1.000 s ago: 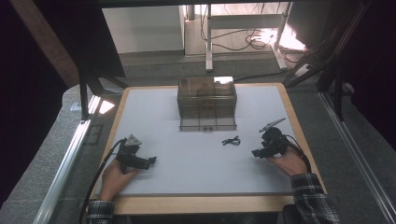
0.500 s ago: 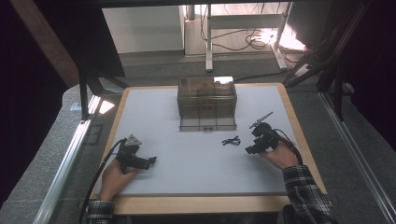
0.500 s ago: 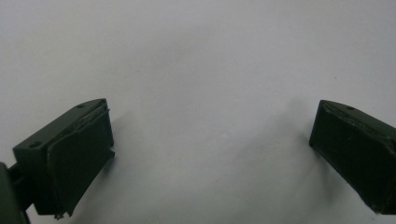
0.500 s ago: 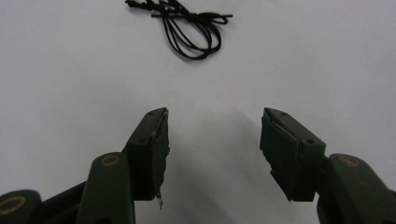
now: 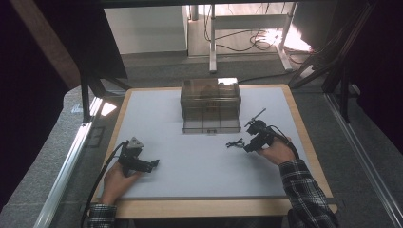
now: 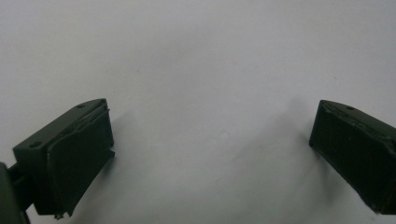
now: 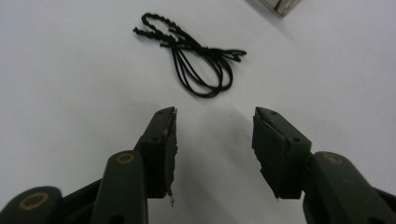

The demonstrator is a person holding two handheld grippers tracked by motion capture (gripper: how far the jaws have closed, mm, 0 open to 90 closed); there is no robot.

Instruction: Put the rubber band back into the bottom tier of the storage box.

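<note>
Resting low at the bench's near left corner, the left tongs gape wide over bare white surface, with nothing between the jaws. Farther right, a smoky clear box stands at the far middle of the bench. Just in front of its right corner lies a black cord bundle, flat on the white top, with the right tongs just beside it, jaws parted and holding nothing.

The cord looks light, limp and thin, likely to slide or sag, so the knotted middle seems the surest place to pinch.

From above, the bundle is a small dark squiggle near the box; the right gripper view resolves its twisted tails, loops and knot, lying just ahead of the open right tongs.
</note>
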